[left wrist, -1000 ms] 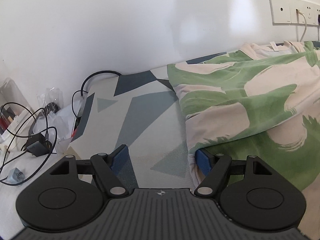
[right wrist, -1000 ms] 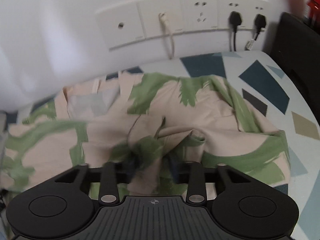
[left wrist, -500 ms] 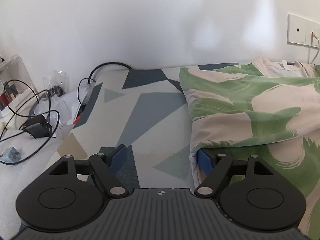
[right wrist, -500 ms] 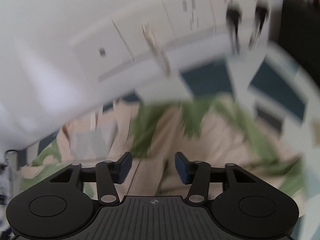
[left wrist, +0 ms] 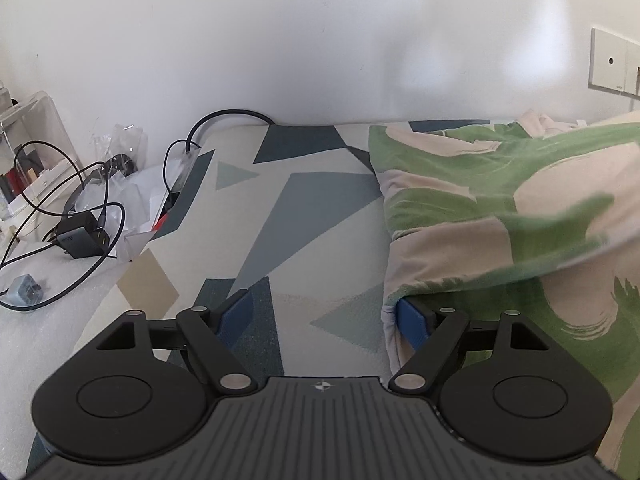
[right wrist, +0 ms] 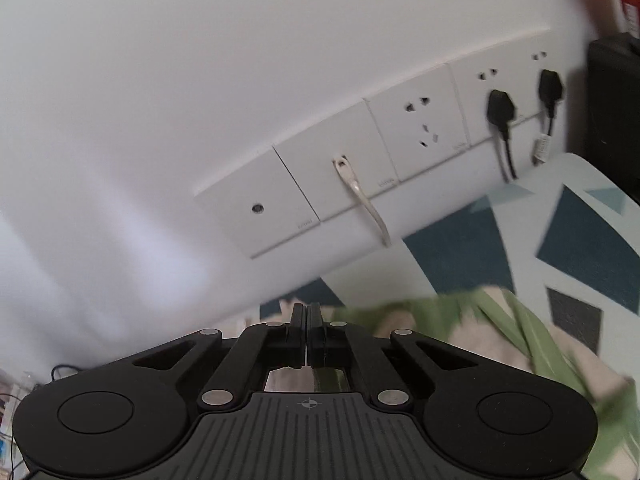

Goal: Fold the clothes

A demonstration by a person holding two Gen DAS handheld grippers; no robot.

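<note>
A beige garment with green leaf print (left wrist: 500, 216) lies crumpled on the patterned tablecloth (left wrist: 280, 208), filling the right of the left wrist view. One flap of it is blurred with motion. My left gripper (left wrist: 324, 314) hovers low over the cloth at the garment's left edge. Its jaws are opening and hold nothing; the right blue pad (left wrist: 412, 320) touches the garment's hem. My right gripper (right wrist: 307, 312) is shut, with the garment (right wrist: 500, 344) bunched right under and behind its fingertips. It seems to pinch a fold of it.
A black charger (left wrist: 80, 236), looped cables and clear plastic bags clutter the table's left end beside a clear box (left wrist: 28, 148). Wall sockets (right wrist: 420, 136) with two black plugs run behind the table. A black object (right wrist: 612, 112) stands at the far right.
The right gripper's jaws have closed, and it has swung up toward the wall sockets. In the left view a flap of the garment has started moving. The left hand rolled slightly in place.
</note>
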